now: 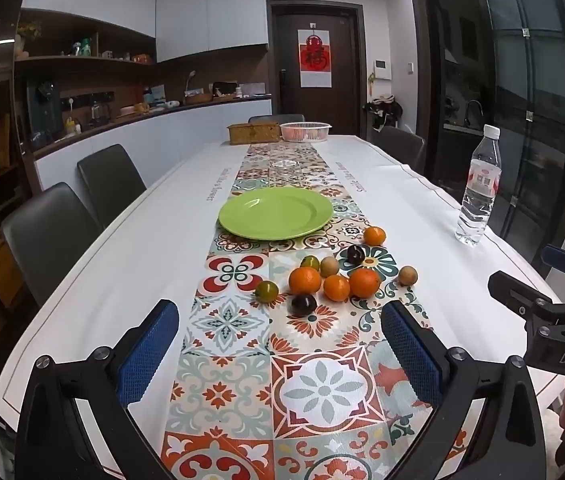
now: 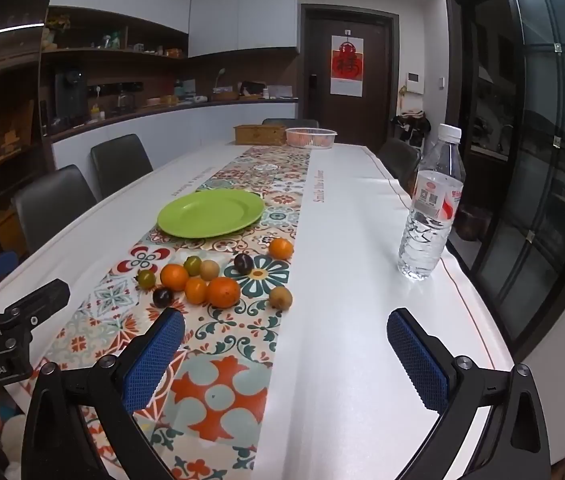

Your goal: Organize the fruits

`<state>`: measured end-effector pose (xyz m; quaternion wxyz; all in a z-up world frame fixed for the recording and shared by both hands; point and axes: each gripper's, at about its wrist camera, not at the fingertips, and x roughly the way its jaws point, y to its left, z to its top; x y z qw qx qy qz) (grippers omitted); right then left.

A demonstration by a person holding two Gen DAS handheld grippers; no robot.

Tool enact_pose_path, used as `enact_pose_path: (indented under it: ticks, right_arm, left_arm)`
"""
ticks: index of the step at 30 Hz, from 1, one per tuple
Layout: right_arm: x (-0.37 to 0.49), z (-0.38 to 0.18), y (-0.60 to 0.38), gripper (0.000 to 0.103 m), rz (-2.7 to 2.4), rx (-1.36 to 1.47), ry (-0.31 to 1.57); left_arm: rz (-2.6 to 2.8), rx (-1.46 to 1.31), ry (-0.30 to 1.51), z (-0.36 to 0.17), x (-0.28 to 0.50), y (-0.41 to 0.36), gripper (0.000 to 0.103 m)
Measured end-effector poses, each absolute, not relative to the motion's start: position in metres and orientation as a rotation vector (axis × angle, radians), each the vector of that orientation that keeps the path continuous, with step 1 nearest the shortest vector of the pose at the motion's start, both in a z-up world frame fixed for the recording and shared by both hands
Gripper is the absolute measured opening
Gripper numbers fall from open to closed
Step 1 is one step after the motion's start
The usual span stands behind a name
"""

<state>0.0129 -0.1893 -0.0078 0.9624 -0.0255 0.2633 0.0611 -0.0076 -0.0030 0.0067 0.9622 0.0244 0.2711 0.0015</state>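
Side-by-side wrist views along table [image 1: 130, 240]

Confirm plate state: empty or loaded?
Empty. The green plate shows a bare surface in both views; all the fruit lies on the table runner beside it.

Four oranges [image 1: 305, 280] lie on the table [image 1: 122, 264], clustered with two dark plums [image 1: 303, 305], two green-yellow tomatoes [image 1: 267, 291] and two tan round fruits [image 1: 407, 275]: ten fruits in all. One green plate [image 1: 275, 213] sits at their 12 o'clock. One water bottle [image 1: 478, 186] stands at 2 o'clock. At the far end are one woven box [image 1: 253, 133] and one white basket [image 1: 305, 131]. Two grippers, two blue fingers [image 1: 150, 350] each
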Motion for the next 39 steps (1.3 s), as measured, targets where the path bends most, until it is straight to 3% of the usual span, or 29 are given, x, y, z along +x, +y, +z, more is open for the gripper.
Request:
enact_pose_path:
  ticks: [39]
  right_arm:
    - [0.0099,-0.0011,-0.1880,0.102,0.132,-0.062,0.515]
  left_arm:
    - [-0.015,0.046,0.510,0.0128,-0.0156,0.0008,0.103]
